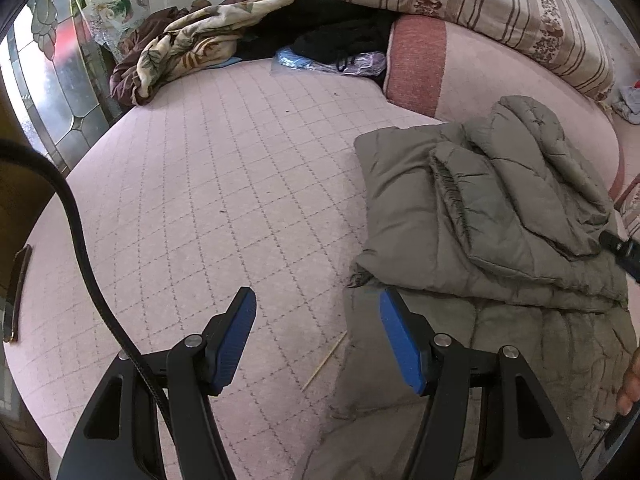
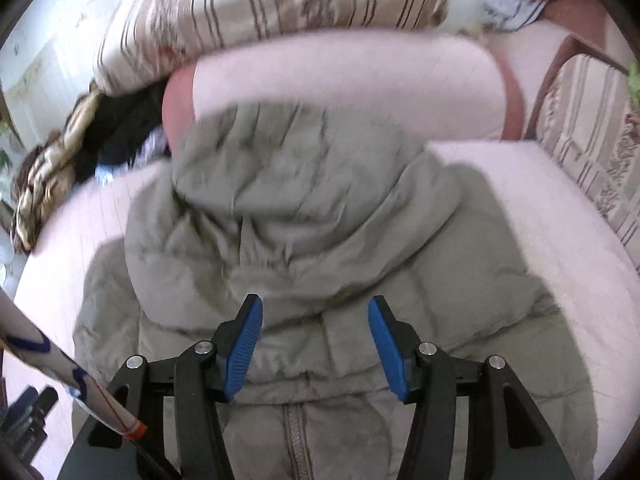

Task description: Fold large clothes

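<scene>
The grey-green puffer jacket (image 1: 492, 216) lies on the pink quilted mattress (image 1: 224, 184), filling the right half of the left wrist view, its sleeves already folded across the body to narrow it. The left gripper (image 1: 318, 340) hangs at the jacket's near edge, jaws apart, gripping nothing. In the right wrist view the right gripper (image 2: 316, 344), lower centre, is likewise released above the jacket's zipper (image 2: 298, 440), hood (image 2: 296, 168) beyond. Judgement: both tools are freed for the next fold.
</scene>
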### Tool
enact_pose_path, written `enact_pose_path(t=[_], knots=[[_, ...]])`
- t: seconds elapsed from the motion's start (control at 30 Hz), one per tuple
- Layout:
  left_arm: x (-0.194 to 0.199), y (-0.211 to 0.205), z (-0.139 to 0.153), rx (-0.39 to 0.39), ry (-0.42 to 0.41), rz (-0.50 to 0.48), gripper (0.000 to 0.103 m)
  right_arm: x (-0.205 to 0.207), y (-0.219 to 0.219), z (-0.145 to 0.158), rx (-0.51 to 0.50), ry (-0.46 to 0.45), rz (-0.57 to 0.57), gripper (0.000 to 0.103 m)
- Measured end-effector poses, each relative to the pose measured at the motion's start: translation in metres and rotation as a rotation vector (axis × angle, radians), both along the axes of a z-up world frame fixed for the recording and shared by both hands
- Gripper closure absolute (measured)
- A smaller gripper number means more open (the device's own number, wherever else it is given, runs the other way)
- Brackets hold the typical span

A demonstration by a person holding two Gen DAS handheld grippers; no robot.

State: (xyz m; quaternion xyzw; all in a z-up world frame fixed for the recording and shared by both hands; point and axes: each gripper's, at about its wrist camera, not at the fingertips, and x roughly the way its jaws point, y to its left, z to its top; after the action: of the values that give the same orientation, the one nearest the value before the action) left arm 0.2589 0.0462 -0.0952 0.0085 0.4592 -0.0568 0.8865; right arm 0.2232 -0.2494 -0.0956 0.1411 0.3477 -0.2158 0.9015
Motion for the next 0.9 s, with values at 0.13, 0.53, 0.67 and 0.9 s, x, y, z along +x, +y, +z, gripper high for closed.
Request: enact_pose_path(t=[0.13, 0.53, 0.67, 0.9], knots=[[-0.004, -0.006, 0.002, -0.019, -0.017, -0.029, 0.04, 0.013, -0.006, -0.008, -0.029, 0.036, -0.026, 0.044], [-0.011, -0.018, 0.006, -0.029, -0.047, -0.074, 0.04, 0.014, -0.023, -0.032, 0.045, 0.14, 0.018, 0.042], [-0.015, -0.019, 0.008, -0.037, -0.06, -0.082, 0.04, -0.019, -0.02, -0.033, 0.047, 0.152, 0.025, 0.042], [-0.025, -0.026, 0.011, -0.045, -0.072, -0.109, 0.04, -0.086, -0.036, -0.048, -0.019, 0.222, -0.018, 0.042]])
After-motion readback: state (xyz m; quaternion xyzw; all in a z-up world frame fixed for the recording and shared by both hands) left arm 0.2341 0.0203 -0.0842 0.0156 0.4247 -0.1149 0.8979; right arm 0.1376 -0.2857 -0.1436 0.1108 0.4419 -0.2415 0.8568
